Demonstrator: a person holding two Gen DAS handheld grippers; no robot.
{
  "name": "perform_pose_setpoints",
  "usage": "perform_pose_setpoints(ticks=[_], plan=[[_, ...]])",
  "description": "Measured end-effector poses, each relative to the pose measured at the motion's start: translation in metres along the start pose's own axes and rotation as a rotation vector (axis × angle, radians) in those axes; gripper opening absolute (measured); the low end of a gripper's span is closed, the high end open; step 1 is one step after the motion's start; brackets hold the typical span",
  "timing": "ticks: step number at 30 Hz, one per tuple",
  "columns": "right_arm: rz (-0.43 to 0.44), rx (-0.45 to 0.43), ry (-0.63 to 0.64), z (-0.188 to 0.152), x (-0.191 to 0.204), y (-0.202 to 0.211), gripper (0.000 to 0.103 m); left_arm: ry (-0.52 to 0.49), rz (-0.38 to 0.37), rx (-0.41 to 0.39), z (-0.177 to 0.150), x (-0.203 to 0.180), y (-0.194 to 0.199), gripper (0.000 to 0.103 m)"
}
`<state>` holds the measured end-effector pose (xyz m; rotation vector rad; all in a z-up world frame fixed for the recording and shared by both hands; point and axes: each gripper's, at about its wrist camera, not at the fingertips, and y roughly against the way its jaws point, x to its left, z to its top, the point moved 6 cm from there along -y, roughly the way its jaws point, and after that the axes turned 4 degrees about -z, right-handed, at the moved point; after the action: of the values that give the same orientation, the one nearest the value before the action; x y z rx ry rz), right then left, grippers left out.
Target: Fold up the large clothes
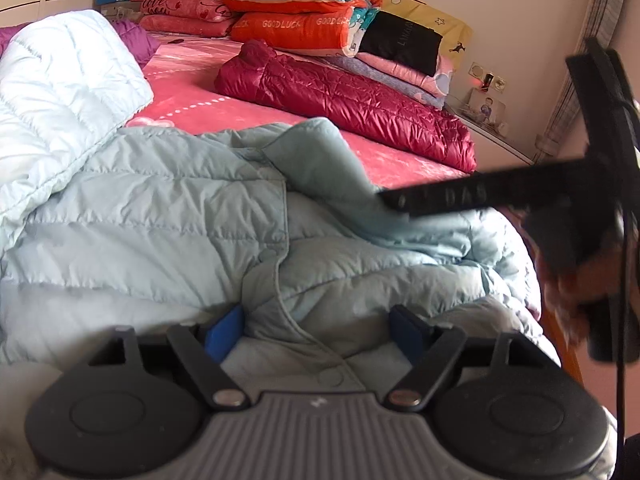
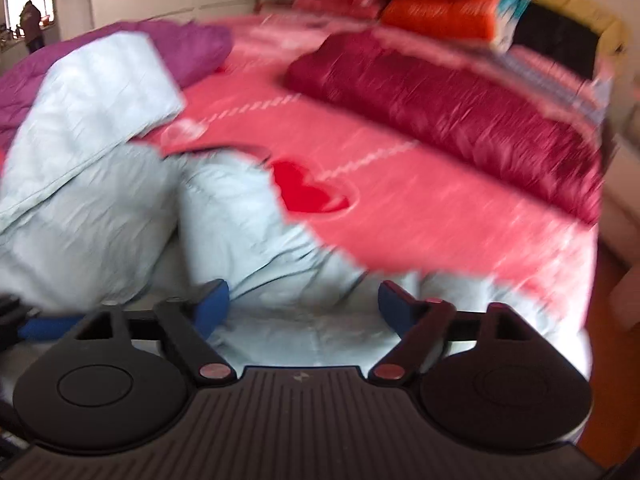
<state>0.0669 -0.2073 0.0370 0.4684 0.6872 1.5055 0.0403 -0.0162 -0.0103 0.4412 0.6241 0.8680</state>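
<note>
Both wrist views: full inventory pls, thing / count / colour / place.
Pale blue puffer jacket: 1, light blue, nearest on the bed, under both grippers.
White quilted jacket: 1, white, left, overlapping the blue one.
Purple jacket: 1, purple, behind the white one.
Dark red puffer jacket: 1, maroon, folded, far right.
Bedsheet: 1, pink with a red heart.
Bedding stack: several, red, orange, teal, at the head.
Left gripper: open, over the blue jacket.
Right gripper: open, blurred.

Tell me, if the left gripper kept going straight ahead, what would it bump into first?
Most likely the pale blue jacket: the left gripper is open with the quilted fabric already bunched between its fingers.
</note>
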Motion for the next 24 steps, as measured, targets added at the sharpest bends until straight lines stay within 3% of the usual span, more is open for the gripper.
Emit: perform_pose_setpoints(ticks=[2, 8, 13, 15, 17, 20, 24], plan=[[0.012, 0.022, 0.009, 0.008, -0.008, -0.01, 0.103, 0.003, -0.001, 0.0, 0.0, 0.0, 0.0, 0.081], [0.21, 0.183, 0.013, 0.021, -0.022, -0.066, 0.103, 0.002, -0.006, 0.0, -0.002, -0.001, -0.001, 0.084], [0.224, 0.172, -0.05, 0.017, -0.024, -0.08, 0.103, 0.0, -0.011, 0.001, -0.003, -0.002, -0.002, 0.087], [0.194, 0.134, -0.054, 0.014, -0.018, -0.074, 0.083, -0.002, -0.012, 0.001, -0.002, -0.003, -0.003, 0.088], [0.132, 0.095, -0.038, 0.015, -0.019, -0.069, 0.048, -0.004, -0.013, 0.001, -0.003, -0.003, -0.003, 0.088], [0.02, 0.023, -0.019, 0.021, -0.022, -0.063, 0.023, -0.004, -0.013, 0.0, -0.003, -0.004, -0.003, 0.088], [-0.111, -0.082, -0.034, 0.043, -0.042, -0.06, 0.018, -0.005, -0.015, -0.001, -0.003, -0.004, -0.003, 0.089]])
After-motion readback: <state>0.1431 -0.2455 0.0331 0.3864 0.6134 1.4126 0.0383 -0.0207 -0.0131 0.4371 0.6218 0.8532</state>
